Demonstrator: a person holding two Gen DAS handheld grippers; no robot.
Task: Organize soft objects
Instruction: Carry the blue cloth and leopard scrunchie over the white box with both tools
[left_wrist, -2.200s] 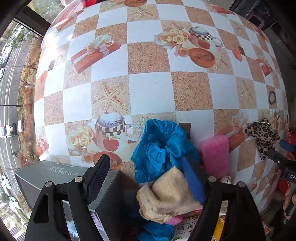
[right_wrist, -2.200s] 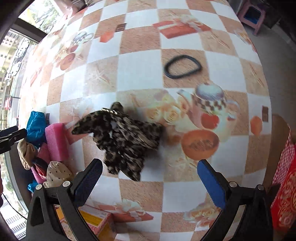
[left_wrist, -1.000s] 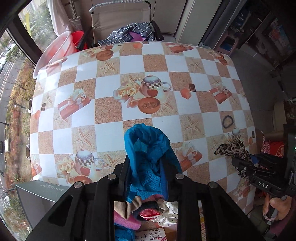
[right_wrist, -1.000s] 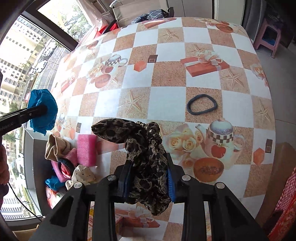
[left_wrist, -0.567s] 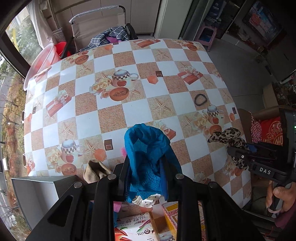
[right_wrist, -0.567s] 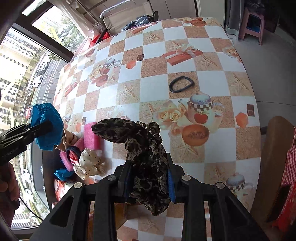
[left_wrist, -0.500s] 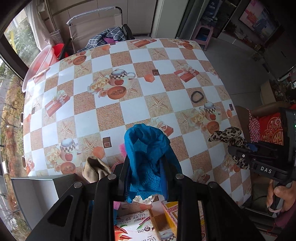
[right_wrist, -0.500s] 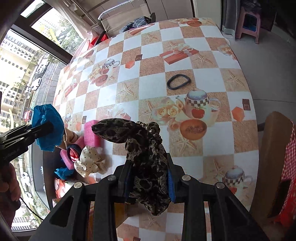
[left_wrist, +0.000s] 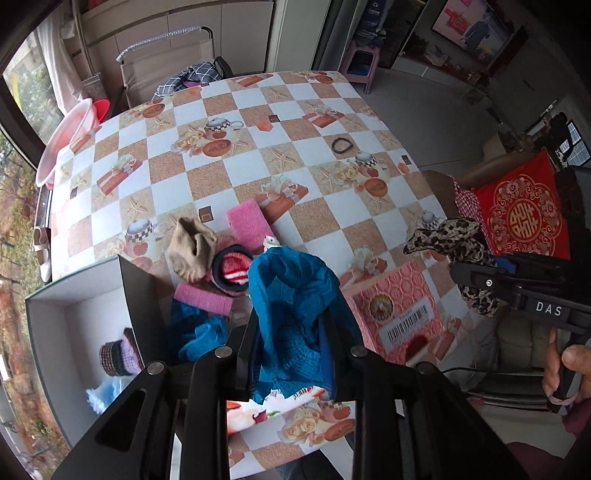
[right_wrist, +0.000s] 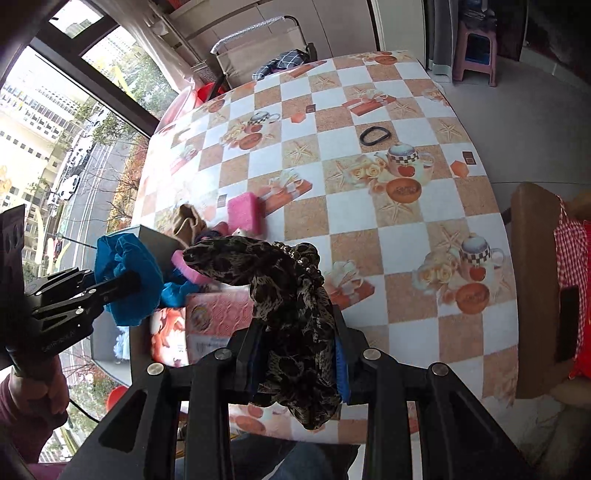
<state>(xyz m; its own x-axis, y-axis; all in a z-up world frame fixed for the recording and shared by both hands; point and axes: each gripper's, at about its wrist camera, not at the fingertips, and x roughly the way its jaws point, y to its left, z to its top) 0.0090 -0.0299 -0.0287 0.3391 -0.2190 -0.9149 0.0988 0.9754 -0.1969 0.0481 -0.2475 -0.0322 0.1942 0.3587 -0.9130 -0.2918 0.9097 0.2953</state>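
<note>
My left gripper (left_wrist: 291, 332) is shut on a blue cloth (left_wrist: 291, 291) and holds it high above the table's near edge; the same blue cloth (right_wrist: 125, 273) shows at the left of the right wrist view. My right gripper (right_wrist: 297, 350) is shut on a leopard-print scrunchie (right_wrist: 280, 291), also lifted; that leopard-print scrunchie (left_wrist: 454, 240) hangs at the right of the left wrist view. Below lie a beige sock (left_wrist: 192, 247), a pink sponge (left_wrist: 245, 221), a red striped sock (left_wrist: 232, 269), another pink sponge (left_wrist: 203, 299) and a second blue cloth (left_wrist: 195, 328).
An open grey box (left_wrist: 48, 321) with white inside stands at the near left, a small dark knitted item (left_wrist: 116, 356) in it. A pink patterned carton (left_wrist: 399, 306) sits at the near edge. A black hair band (left_wrist: 341, 145) lies far right on the checkered table (left_wrist: 236, 170). A chair with a red cushion (left_wrist: 524, 214) is at right.
Both grippers have risen and pulled back toward the near edge, each carrying its item. The table looks smaller, and the open box and pink carton have come into view.
</note>
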